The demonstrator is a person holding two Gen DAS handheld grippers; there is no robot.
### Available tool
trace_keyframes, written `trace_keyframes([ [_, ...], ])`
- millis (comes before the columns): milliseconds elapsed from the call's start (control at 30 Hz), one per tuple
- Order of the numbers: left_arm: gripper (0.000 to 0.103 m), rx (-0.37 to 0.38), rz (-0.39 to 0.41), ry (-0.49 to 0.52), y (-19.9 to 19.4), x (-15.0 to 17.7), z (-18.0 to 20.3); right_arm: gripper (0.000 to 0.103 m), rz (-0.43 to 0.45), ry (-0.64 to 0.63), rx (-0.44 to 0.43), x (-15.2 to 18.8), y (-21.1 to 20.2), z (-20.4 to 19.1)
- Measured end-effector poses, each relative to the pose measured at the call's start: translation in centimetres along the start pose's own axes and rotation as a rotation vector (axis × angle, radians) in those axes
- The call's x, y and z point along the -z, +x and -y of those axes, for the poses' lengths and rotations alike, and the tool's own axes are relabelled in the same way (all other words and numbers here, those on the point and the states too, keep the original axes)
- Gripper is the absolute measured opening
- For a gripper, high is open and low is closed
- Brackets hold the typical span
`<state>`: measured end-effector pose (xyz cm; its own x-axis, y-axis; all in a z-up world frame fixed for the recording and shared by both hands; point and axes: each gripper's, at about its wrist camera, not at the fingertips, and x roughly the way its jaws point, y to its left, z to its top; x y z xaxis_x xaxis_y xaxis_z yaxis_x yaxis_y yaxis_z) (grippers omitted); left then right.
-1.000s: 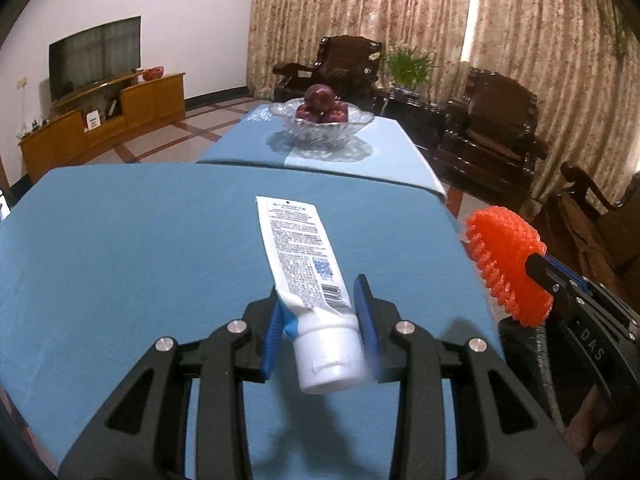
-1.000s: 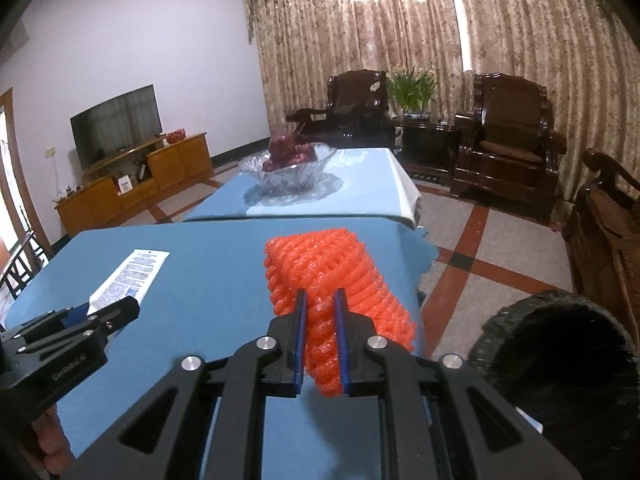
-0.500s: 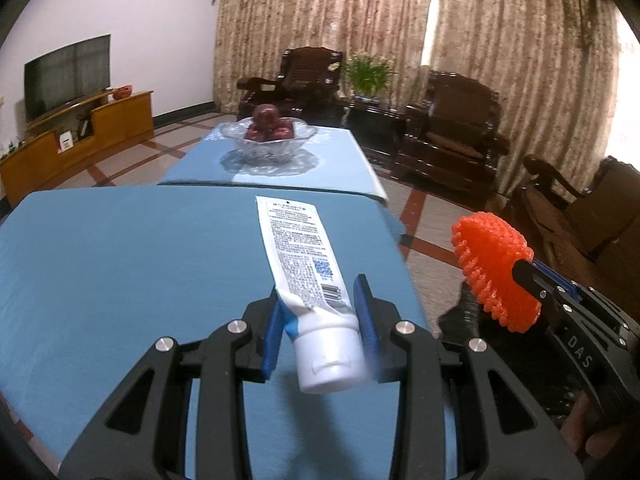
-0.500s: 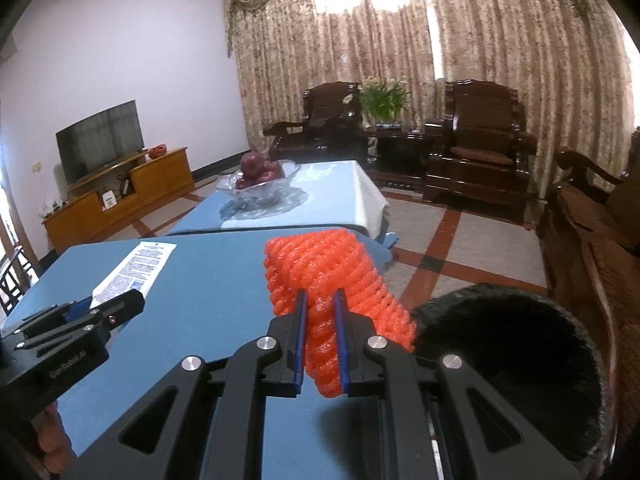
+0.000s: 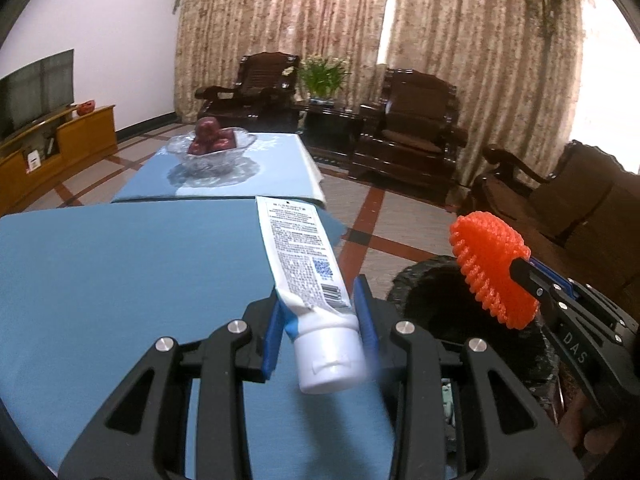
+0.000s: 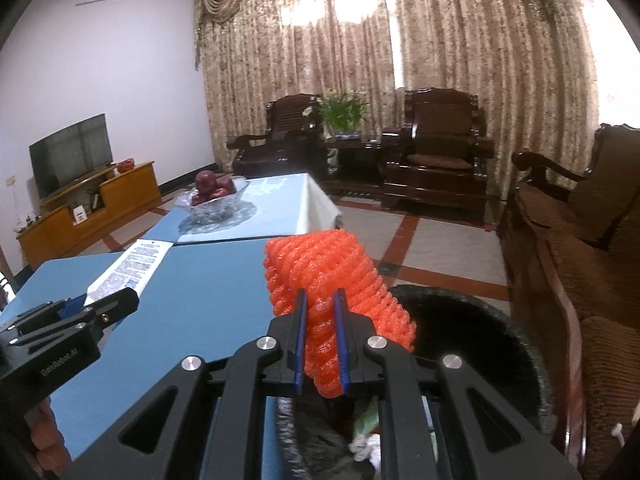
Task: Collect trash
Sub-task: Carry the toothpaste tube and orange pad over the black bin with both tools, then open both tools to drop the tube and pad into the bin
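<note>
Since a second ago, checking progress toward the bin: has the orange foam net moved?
Yes. The orange foam net has moved off the blue table to over the black bin.

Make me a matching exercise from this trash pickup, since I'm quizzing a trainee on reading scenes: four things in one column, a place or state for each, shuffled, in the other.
Things:
1. tube
2. foam net
3. bin
4. fruit bowl

Places or states:
A. on the far table
B. clamped in the left gripper
C. on the floor beside the near table, trash inside
D. clamped in the right gripper

Pairs: 1-B, 2-D, 3-C, 4-A
</note>
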<state>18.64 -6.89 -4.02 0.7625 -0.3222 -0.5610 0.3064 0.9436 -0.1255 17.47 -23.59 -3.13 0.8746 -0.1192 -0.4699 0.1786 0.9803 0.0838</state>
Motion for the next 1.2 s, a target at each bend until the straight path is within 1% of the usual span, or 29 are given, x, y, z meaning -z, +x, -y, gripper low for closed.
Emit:
trace_keyframes([
  [433,0.032,0.089,-0.001,0.058,1.2,-0.4,5.0,0.013,0.023,0.058,0.099,0.0,-2.1,5.8],
  [800,0.032,0.159,-0.017,0.099,3.2,0.1,8.9,0.013,-0.003,0.103,0.156,1.0,-1.9,9.7],
  [1033,0.032,0.182,-0.029,0.118,4.7,0.5,10.4,0.013,-0.024,0.118,0.181,1.8,-1.4,11.1],
  [1200,0.032,0.193,-0.043,0.122,5.6,0.7,10.9,0.013,-0.047,0.126,0.195,2.6,-0.8,11.4],
])
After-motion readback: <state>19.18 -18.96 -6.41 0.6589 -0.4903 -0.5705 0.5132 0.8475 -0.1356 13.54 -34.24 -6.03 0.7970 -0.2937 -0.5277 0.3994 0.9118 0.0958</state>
